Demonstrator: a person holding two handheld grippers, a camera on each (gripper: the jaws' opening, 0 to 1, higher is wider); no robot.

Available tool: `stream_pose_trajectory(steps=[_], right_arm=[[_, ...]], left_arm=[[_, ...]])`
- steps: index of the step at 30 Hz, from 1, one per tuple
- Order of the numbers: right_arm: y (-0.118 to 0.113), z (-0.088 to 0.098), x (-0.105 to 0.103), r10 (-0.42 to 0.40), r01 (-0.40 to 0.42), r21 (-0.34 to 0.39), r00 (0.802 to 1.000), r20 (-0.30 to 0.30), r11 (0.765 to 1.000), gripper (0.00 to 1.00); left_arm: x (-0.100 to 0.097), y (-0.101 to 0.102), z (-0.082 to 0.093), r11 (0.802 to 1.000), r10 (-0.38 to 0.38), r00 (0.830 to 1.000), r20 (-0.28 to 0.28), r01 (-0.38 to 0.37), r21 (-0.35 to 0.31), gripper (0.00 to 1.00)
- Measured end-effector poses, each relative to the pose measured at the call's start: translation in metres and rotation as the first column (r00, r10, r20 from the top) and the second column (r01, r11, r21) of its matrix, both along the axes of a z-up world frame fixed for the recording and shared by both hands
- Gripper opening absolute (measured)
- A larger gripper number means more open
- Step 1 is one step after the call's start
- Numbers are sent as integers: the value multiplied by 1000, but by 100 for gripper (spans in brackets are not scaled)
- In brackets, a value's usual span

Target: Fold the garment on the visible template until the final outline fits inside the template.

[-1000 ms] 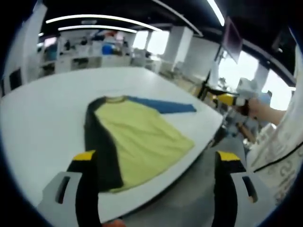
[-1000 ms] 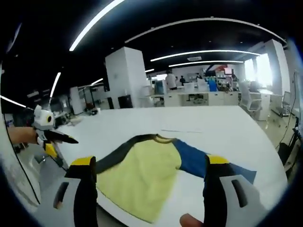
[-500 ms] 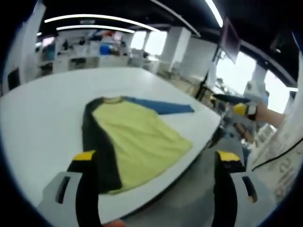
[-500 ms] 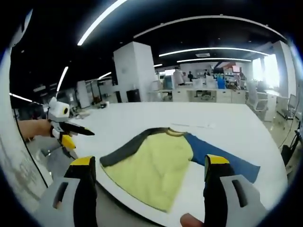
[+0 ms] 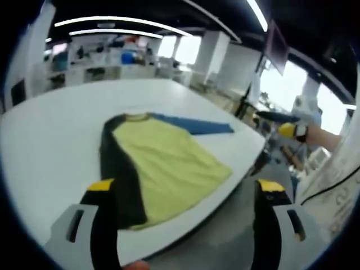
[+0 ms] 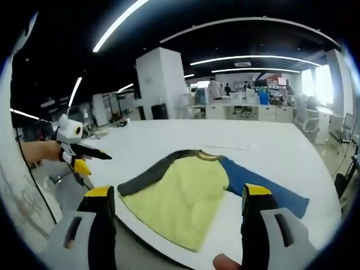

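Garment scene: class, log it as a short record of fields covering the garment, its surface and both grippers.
garment: yellow shirt with one dark sleeve and one blue sleeve, lying flat
surface: white table
shirt position: near the table edge
left gripper: open, held off the table, not touching the shirt
right gripper: open, held off the table, not touching the shirt
template: cannot tell

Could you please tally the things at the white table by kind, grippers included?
Grippers: 2, left gripper and right gripper
Shirts: 1, a yellow shirt with one dark grey and one blue sleeve
Tables: 1, white table
Total: 4
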State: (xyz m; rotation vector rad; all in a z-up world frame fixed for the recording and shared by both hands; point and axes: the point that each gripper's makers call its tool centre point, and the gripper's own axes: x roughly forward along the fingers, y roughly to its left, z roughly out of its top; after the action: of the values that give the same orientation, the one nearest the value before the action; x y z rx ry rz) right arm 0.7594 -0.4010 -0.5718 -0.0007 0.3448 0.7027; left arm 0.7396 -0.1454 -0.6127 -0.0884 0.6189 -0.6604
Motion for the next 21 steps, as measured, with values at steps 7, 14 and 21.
stream_pose_trajectory(steps=[7, 14, 21], right_arm=[[8, 1, -2, 12, -12, -7, 1000, -6, 1000, 91], [10, 1, -2, 6, -7, -8, 1000, -18, 1000, 91], [7, 1, -3, -6, 6, -11, 1000, -25, 1000, 89]], left_arm=[[6, 22, -24, 998, 57, 997, -61, -56, 19, 97], [17, 50, -63, 980, 192, 963, -188, -197, -11, 94], [26, 73, -103, 917, 322, 870, -374, -385, -106, 89]])
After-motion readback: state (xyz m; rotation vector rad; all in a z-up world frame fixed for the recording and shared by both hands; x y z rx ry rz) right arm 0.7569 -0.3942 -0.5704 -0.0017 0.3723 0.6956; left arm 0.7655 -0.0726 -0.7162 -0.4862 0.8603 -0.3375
